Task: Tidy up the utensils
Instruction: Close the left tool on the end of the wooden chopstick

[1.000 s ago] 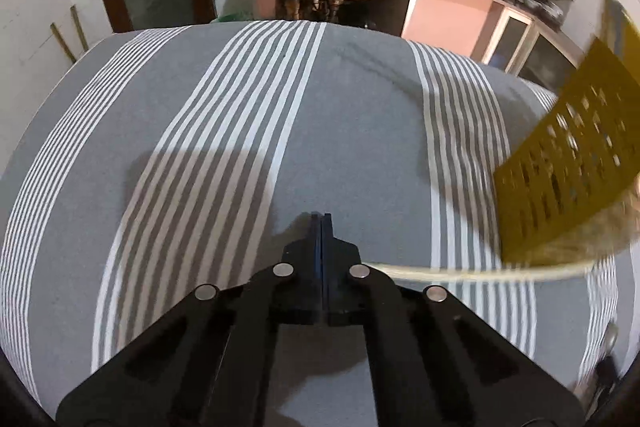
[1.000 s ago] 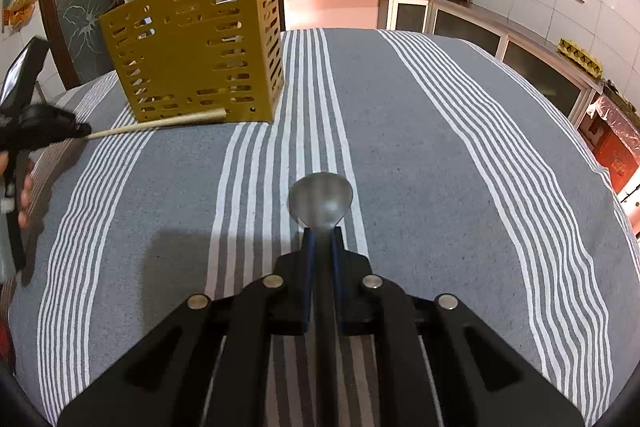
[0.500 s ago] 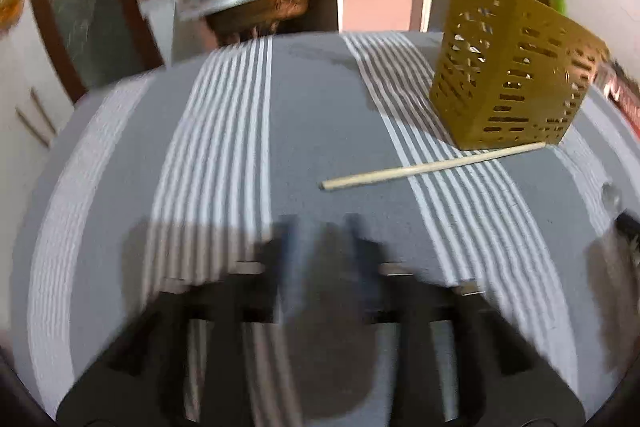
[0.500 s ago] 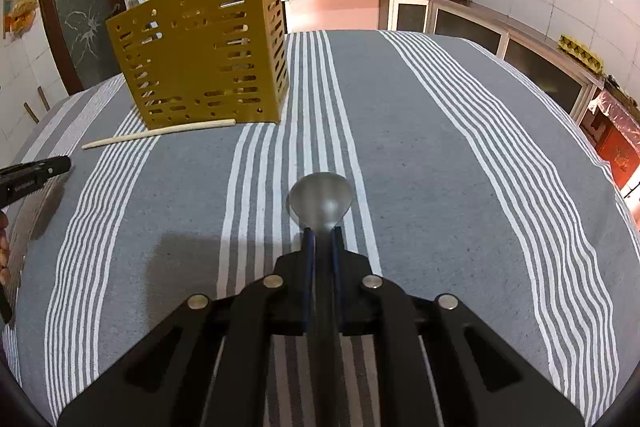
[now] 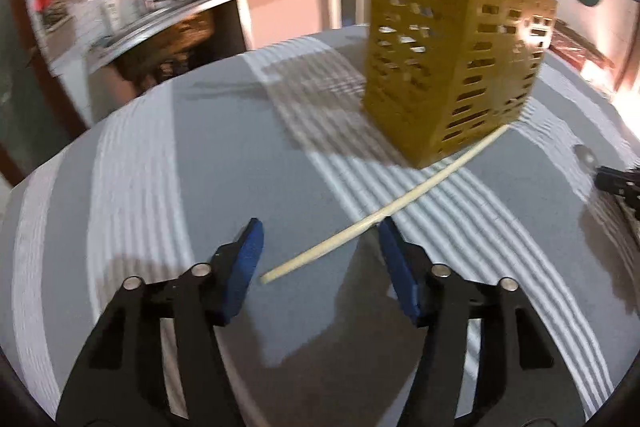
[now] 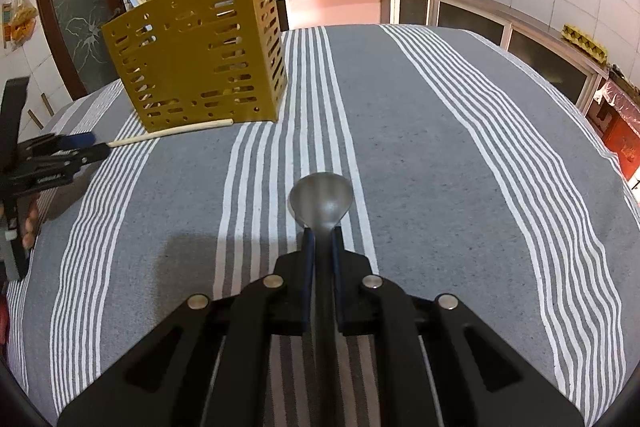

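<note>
Jaws of the left gripper [image 5: 318, 247] stand about half open and are closing, with the near end of a chopstick [image 5: 384, 217] lying between the blue pads, not yet pressed. Jaws of the right gripper [image 6: 322, 239] are clamped on a spoon [image 6: 321, 197], its bowl sticking out ahead of the tips, low centre of the right view.

The chopstick lies flat on the striped tabletop [image 6: 440, 147], running from the left jaws up and right to the foot of the yellow caddy [image 5: 452, 67], which its far end touches or nearly touches. More utensils already stand in the caddy, upper left of the right view.

Likely step: picking up the chopstick to drop it into the caddy. Next, the pads need to close squarely on the thin stick and lift it clear without rolling it away.

Both grippers point steeply down at the cloth; the left one [image 6: 60, 155] sits at the left edge of the right view, fingers [image 6: 30, 227] of a hand beneath it.
</note>
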Tool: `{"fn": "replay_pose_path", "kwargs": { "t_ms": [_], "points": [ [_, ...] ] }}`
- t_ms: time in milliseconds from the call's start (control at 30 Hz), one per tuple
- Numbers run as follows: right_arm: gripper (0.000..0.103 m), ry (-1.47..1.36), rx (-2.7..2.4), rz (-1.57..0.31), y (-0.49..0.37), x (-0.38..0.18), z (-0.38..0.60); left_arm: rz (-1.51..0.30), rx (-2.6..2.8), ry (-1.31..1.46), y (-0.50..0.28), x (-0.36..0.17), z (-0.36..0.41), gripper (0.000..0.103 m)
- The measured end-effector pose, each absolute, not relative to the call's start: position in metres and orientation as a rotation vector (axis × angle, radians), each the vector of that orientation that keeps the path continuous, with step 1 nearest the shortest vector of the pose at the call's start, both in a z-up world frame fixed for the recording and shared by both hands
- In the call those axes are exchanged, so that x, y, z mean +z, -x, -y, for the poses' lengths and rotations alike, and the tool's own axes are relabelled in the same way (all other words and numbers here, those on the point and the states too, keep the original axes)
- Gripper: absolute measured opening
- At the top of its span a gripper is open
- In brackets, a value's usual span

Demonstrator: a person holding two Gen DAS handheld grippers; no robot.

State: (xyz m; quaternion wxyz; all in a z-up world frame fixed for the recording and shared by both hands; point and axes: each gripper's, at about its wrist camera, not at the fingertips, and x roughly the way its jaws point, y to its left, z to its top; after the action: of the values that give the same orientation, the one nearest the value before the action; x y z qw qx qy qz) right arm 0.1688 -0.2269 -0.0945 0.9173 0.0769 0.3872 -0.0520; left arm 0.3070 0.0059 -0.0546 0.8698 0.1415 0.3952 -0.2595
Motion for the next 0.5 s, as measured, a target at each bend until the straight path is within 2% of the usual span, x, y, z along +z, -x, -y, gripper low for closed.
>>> {"fn": "replay_pose_path", "kwargs": {
  "t_ms": [133,267,500],
  "points": [
    [0.009,-0.16,-0.104,-0.799,-0.17,-0.095,0.228,-0.848,-0.658,-0.335,-0.301,-0.057,0.006,0.048],
    [0.009,-0.163,-0.103,-0.798,-0.17,-0.095,0.228,-0.871,-0.709,-0.355,-0.289,-0.058,0.011,0.024],
    [0.009,-0.17,-0.1,-0.802,-0.169,-0.097,0.224,-0.889,-0.734,-0.375,-0.238,-0.056,0.005,0.01]
  ]
}}
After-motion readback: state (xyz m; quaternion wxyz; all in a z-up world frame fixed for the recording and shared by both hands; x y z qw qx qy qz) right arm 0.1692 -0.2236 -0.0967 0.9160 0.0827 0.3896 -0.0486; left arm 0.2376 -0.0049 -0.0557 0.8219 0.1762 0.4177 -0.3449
